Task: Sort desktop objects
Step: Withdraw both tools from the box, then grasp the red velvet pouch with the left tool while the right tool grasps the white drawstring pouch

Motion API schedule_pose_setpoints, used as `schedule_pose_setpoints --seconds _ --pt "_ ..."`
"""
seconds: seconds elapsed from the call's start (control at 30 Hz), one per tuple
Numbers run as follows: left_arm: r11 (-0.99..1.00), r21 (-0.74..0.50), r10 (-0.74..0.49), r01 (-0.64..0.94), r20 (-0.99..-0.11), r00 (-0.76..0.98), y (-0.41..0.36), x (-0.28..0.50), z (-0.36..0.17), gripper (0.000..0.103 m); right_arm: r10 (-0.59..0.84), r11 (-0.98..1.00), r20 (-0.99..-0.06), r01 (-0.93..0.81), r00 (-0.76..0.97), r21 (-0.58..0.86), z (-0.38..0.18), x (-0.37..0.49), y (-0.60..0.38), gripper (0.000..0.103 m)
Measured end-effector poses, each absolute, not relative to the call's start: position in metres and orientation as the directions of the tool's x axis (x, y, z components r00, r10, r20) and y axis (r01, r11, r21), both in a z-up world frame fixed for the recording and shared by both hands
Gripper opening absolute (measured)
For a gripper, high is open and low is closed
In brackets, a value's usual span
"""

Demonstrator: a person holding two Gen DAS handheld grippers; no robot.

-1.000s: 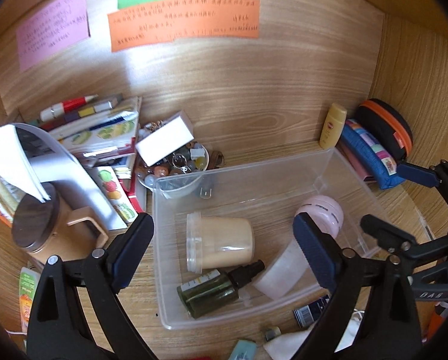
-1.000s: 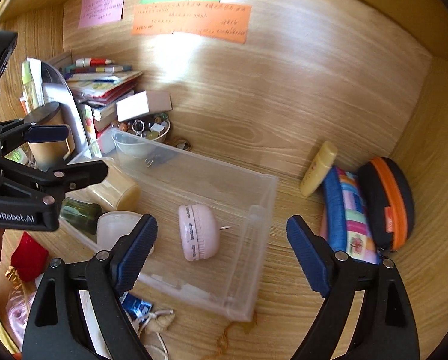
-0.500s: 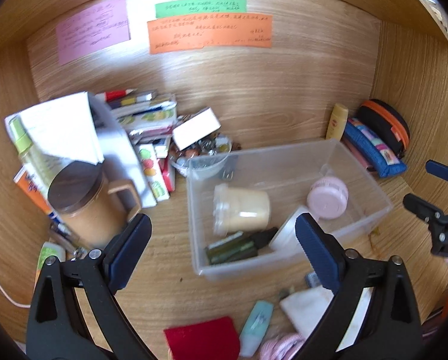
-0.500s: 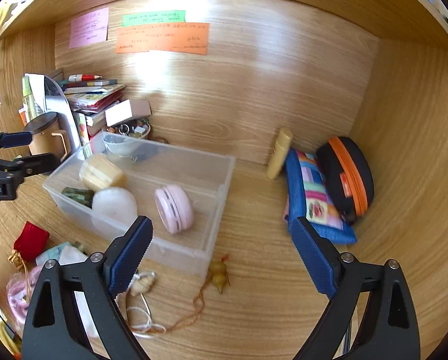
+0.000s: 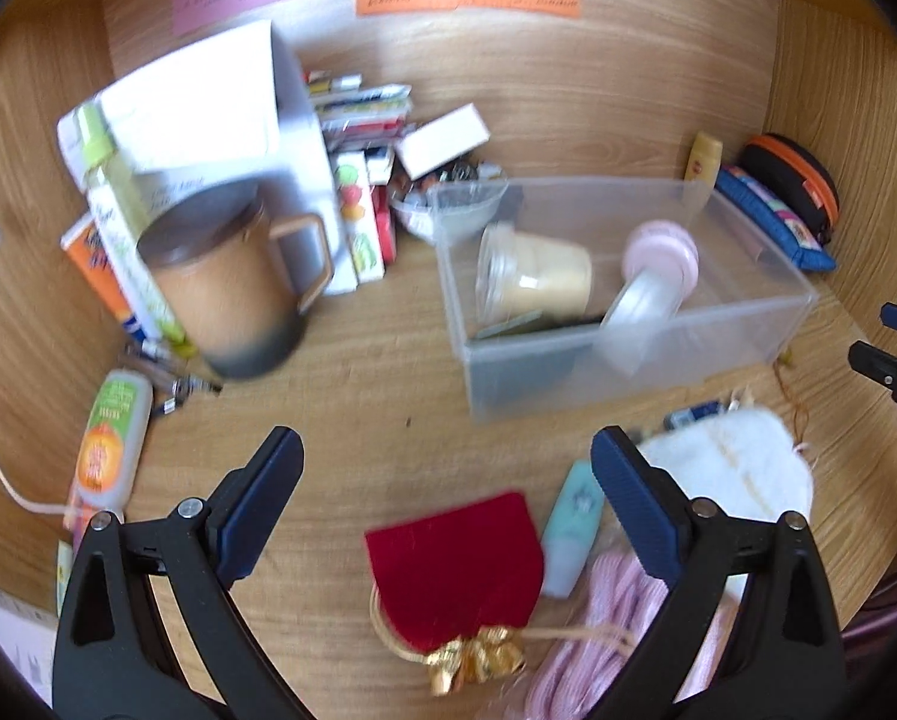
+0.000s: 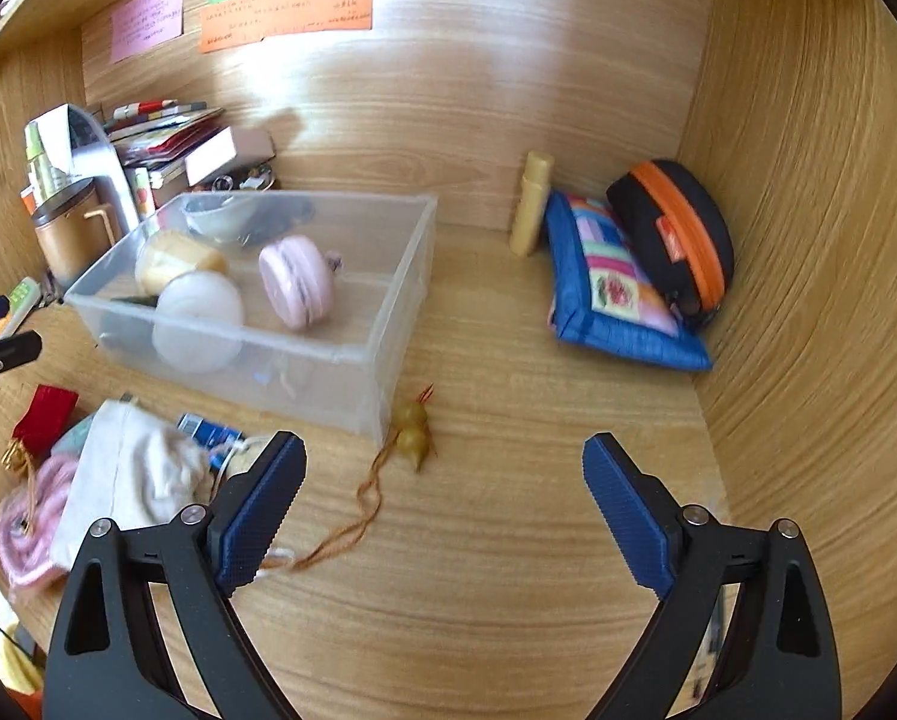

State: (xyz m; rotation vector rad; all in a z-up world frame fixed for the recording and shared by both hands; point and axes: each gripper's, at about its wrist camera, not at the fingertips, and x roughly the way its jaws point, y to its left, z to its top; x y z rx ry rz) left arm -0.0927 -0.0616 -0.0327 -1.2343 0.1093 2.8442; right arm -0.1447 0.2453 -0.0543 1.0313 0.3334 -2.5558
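A: On the desk (image 6: 508,540), toward the back wall, a clear plastic bin (image 5: 748,324) is noted. A cream jar (image 5: 532,279) on its side, a pink round case (image 6: 295,279) and a white lidded tub (image 6: 199,318) are seen inside it.

B: Left claw (image 5: 445,474)?

A: Jaws are held wide apart, nothing between the pads. Below it, a red velvet pouch (image 5: 457,570) and a mint tube (image 5: 574,525) are recorded, lying side by side and touching.

B: Right claw (image 6: 445,471)?

A: Jaws have just been opening; they are spread wide, nothing gripped. A beaded charm on a brown cord (image 6: 412,435) is seen just beside the bin's near corner.
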Motion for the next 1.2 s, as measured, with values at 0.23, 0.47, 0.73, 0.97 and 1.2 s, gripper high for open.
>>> schedule_pose_setpoints --seconds 0.23,0.47,0.73,0.97,1.2 --pt "-0.998 0.027 0.01 -0.049 -0.77 -0.639 -0.07 -0.077 -0.055 0.098 -0.308 -0.87 -0.727 0.49 -0.614 -0.046 -0.067 -0.119 0.222 0.093" --pt "-0.998 0.011 0.03 -0.063 -0.788 -0.615 -0.072 -0.067 -0.068 0.098 -0.389 -0.807 -0.727 0.59 -0.566 -0.027 -0.072 -0.095 0.18 0.093" --pt "-0.997 -0.033 0.066 -0.067 -0.816 -0.574 -0.075 -0.07 -0.086 0.098 -0.407 -0.756 -0.746 0.653 -0.527 -0.05 -0.084 -0.078 0.141 0.093" --pt "-0.995 -0.076 0.103 -0.07 -0.819 -0.564 -0.081 -0.073 -0.093 0.099 -0.422 -0.765 -0.771 0.644 -0.477 0.02 -0.098 -0.088 0.135 0.099" --pt "-0.994 -0.102 0.108 -0.043 -0.815 -0.569 -0.091 -0.077 -0.094 0.101 -0.47 -0.773 -0.783 0.618 -0.408 0.142 -0.108 -0.1 0.142 0.103"
